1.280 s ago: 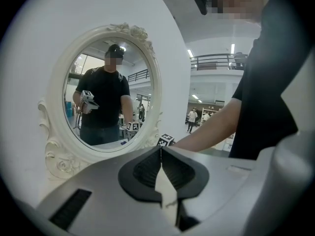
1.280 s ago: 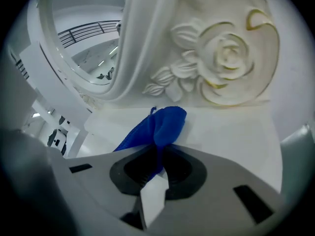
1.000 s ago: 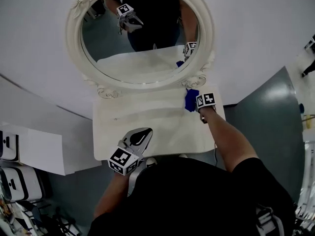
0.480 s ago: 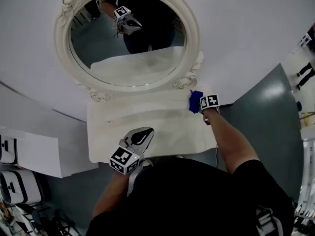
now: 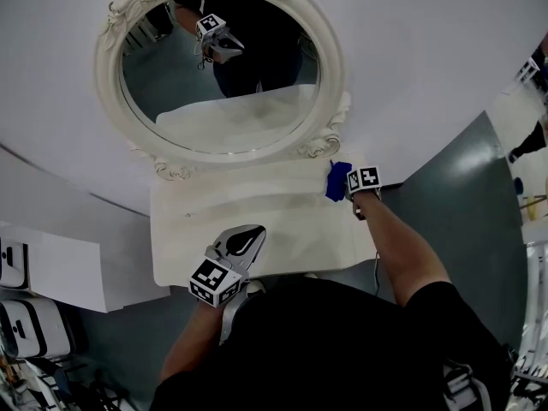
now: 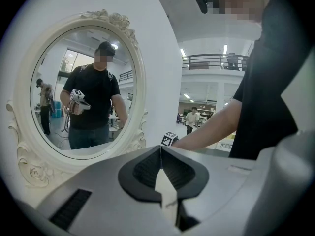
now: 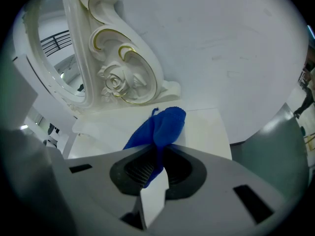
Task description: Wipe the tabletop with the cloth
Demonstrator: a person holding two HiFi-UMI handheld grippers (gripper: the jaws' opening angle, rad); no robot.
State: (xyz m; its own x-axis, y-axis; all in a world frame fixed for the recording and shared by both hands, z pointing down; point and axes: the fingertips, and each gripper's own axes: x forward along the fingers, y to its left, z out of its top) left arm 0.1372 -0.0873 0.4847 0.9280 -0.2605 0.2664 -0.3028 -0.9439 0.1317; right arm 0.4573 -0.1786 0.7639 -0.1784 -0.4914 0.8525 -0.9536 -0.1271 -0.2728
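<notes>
The blue cloth (image 5: 337,181) hangs pinched in my right gripper (image 5: 351,182) at the far right corner of the white tabletop (image 5: 257,208), close to the mirror's base. In the right gripper view the cloth (image 7: 160,129) bunches out from between the shut jaws, its end down on the tabletop (image 7: 202,132). My left gripper (image 5: 244,240) is held over the table's near edge, its jaws shut with nothing between them. The left gripper (image 6: 161,151) view looks toward the mirror and the reaching right arm.
A white oval mirror with a carved frame (image 5: 338,118) stands at the table's back against the wall; its scrolled foot (image 7: 123,77) is just left of the cloth. A white cabinet (image 5: 51,268) stands to the left. Grey floor (image 5: 462,195) lies to the right.
My right gripper carried the cloth rightward to the table's far right corner, then held near there. The head view shifted. The left gripper has stayed put.
</notes>
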